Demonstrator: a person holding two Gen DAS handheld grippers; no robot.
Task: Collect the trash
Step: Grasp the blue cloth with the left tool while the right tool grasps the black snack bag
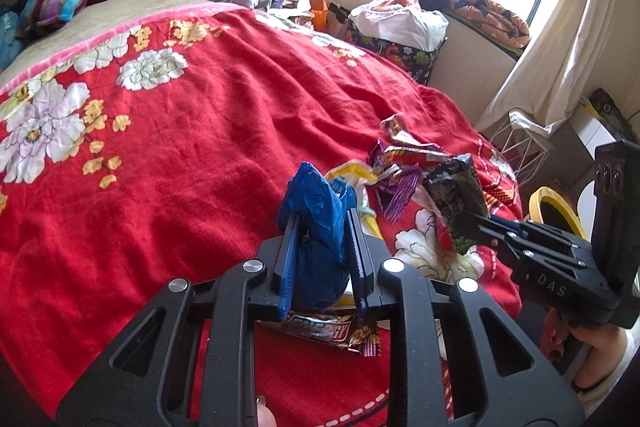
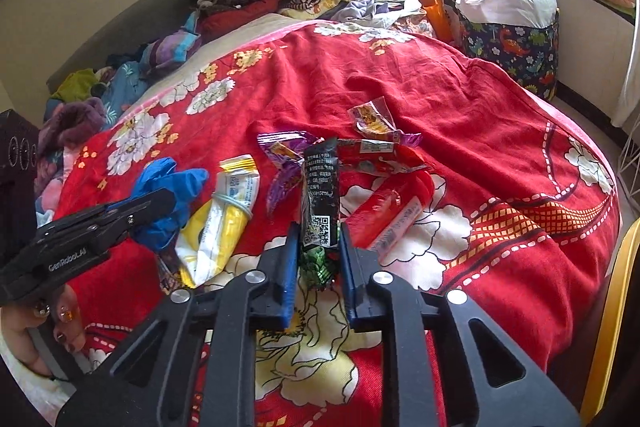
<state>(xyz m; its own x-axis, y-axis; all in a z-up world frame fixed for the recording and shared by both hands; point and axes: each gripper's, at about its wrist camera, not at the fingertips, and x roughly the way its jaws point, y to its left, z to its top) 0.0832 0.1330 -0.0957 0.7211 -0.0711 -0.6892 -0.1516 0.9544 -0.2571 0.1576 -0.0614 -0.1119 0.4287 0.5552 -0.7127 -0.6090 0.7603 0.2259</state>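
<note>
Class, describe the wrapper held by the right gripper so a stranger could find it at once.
Start at the red flowered blanket on the bed, then find the litter pile near its front edge. The black wrapper stands upright between the right gripper's fingers; alone among its neighbours, it is black with a QR code.

Open red blanket (image 1: 200, 155) left, wrappers (image 2: 360, 147) crowding ahead
</note>
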